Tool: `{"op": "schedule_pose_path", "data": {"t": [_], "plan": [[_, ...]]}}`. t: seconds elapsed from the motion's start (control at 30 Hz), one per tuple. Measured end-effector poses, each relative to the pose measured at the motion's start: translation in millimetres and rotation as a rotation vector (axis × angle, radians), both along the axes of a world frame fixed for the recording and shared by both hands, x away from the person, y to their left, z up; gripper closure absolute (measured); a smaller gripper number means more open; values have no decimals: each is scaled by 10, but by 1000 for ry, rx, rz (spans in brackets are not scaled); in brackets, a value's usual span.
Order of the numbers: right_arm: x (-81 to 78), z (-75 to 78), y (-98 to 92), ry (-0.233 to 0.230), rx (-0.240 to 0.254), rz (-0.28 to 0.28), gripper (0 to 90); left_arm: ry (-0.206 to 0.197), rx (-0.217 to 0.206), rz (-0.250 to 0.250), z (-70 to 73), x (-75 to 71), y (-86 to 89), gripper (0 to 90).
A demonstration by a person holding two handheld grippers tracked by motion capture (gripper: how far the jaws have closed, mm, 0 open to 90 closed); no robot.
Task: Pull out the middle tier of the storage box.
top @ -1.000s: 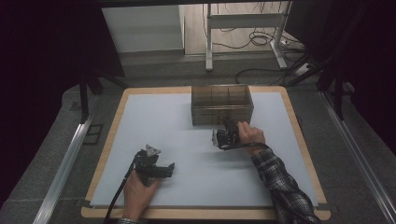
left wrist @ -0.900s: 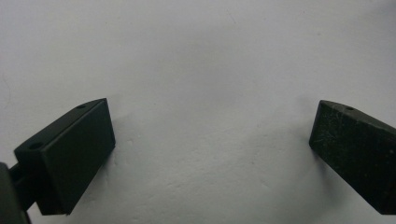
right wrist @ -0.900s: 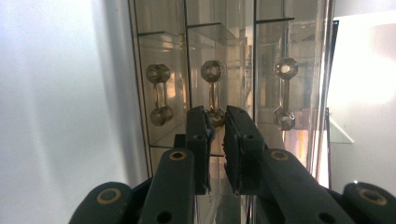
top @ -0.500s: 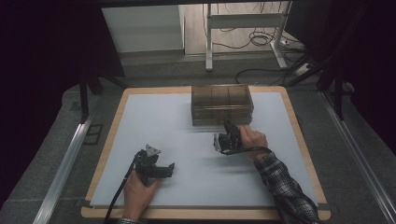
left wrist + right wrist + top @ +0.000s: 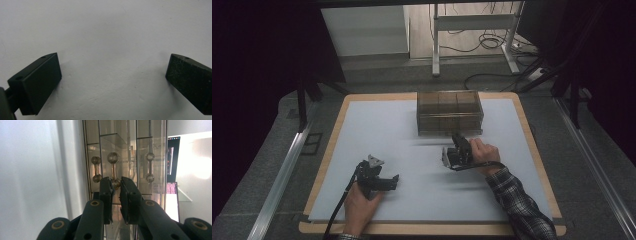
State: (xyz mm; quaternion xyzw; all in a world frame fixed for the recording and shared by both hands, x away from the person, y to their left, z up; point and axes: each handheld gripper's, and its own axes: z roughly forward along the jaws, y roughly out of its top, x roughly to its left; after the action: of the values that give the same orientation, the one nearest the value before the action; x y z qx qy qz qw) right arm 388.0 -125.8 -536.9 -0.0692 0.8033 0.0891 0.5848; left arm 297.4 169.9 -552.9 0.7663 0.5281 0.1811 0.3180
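Transparent brown drawer box [image 5: 450, 112] at the far middle of the desk [image 5: 377, 130], on its white mat. My right gripper [image 5: 457, 150] sits just in front of the box's near face, turned on its side. In the right gripper view my jaws are nearly closed around the middle drawer handle [image 5: 113, 167], a slim bar with knobbed ends; whether the pads actually press on it I cannot tell. Two like handles flank it. My left gripper [image 5: 112, 82] rests on the mat near the desk's front left, jaws spread wide, holding nothing. I judge the box to be rigid, light plastic with smooth, slippery walls, likely to slide on the mat if a drawer is pulled; the handle bar is the sensible place to grip, squarely between its knobs.
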Motion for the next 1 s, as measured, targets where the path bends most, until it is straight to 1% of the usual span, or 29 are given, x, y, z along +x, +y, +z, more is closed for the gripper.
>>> {"op": "schedule_pose_path", "data": {"t": [0.03, 0.07, 0.13, 0.17, 0.27, 0.37, 0.4, 0.43, 0.47, 0.53, 0.57, 0.63, 0.77, 0.8, 0.83, 0.9, 0.93, 1.0], "plan": [[1, -1, -4, 0, 2, 5, 793, 0, 0, 0, 0, 0, 0, 0], [-5, 3, -4, -2, -3, -2, 790, 0, 0, 0, 0, 0, 0, 0], [3, 8, -6, 14, 4, 5, 781, 0, 0, 0, 0, 0, 0, 0], [6, 19, -5, 21, 9, 5, 752, 0, 0, 0, 0, 0, 0, 0], [-1, 27, -8, 11, 13, 4, 730, 0, 0, 0, 0, 0, 0, 0], [-15, 50, -13, 17, 20, 9, 717, 0, 0, 0, 0, 0, 0, 0], [-23, 63, -15, 27, 24, 11, 711, 0, 0, 0, 0, 0, 0, 0], [-30, 68, -16, 24, 25, 8, 708, 0, 0, 0, 0, 0, 0, 0], [-29, 85, -20, 40, 31, 18, 701, 0, 0, 0, 0, 0, 0, 0], [-35, 94, -21, 43, 33, 14, 693, 0, 0, 0, 0, 0, 0, 0], [-35, 115, -26, 68, 43, 9, 671, 0, 0, 0, 0, 0, 0, 0], [-34, 118, -28, 70, 46, 8, 666, 0, 0, 0, 0, 0, 0, 0], [-20, 151, -66, 128, 83, 15, 636, 0, -1, 0, 0, 0, 0, 0], [-20, 151, -66, 128, 83, 15, 636, 0, 0, 0, 0, 0, 0, 0], [-16, 167, -83, 147, 96, 16, 630, 0, 0, 0, 0, 0, 0, 0], [-9, 168, -89, 154, 103, 22, 627, 0, -1, 0, 0, 0, 0, 0], [-8, 188, -100, 177, 117, 22, 616, 0, 0, 0, 0, 0, 0, 0], [-4, 200, -105, 180, 109, 23, 610, 0, 0, 0, 0, 0, 0, 0]]}}
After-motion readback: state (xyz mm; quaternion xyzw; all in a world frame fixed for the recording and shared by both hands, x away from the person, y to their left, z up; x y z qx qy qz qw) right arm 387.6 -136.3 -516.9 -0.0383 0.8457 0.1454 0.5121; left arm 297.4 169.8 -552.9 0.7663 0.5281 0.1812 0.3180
